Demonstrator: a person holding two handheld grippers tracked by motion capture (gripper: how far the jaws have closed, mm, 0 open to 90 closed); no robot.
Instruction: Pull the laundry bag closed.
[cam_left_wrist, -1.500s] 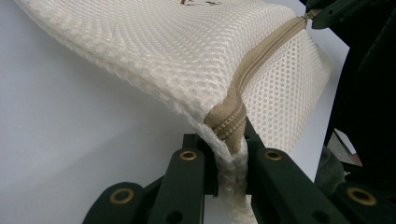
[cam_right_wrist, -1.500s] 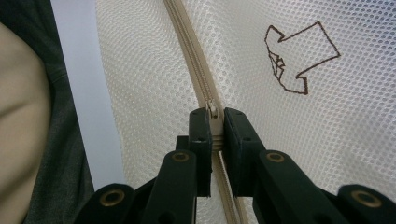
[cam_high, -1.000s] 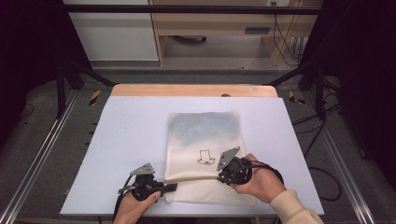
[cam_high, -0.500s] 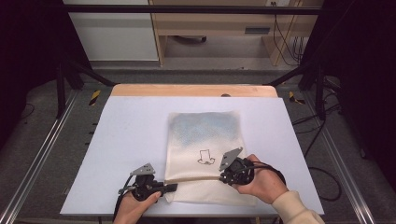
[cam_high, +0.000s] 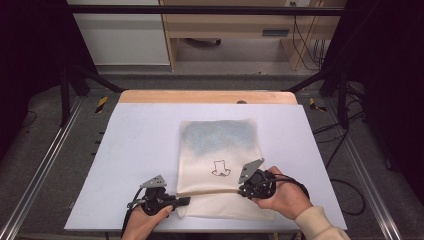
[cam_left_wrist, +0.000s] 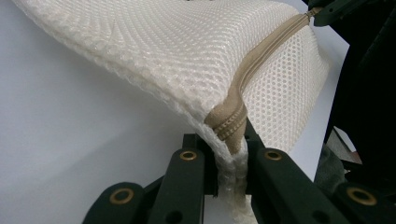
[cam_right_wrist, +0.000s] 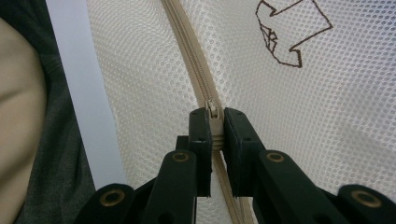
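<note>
Nothing much has moved since a second ago: both tools sit where they were, right tool (cam_high: 248, 187) maybe a hair further from the left one along the zipper.

Left tool (cam_high: 181, 202): jaws closed tight on the near-left corner of the mesh bag (cam_high: 220, 145), clamping the end of the tan zipper (cam_left_wrist: 261, 60) and the fabric edge below it. In the left gripper view the bag rises up and away from the jaws, corner lifted off the counter (cam_high: 135, 150).

Right tool: jaws pinched on the zipper slider (cam_right_wrist: 213, 111), with the zipper tape running straight ahead between the jaws and on behind them. A brown line drawing (cam_right_wrist: 292, 32) on the mesh sits ahead and to the right of this tool.

Bag lies flat on the white counter beyond both tools, bluish contents showing through its far half. Zipper spans the gap between the two tools, slightly bowed. The person's hands (cam_high: 282, 192) hold both tools at the counter's near edge.
</note>
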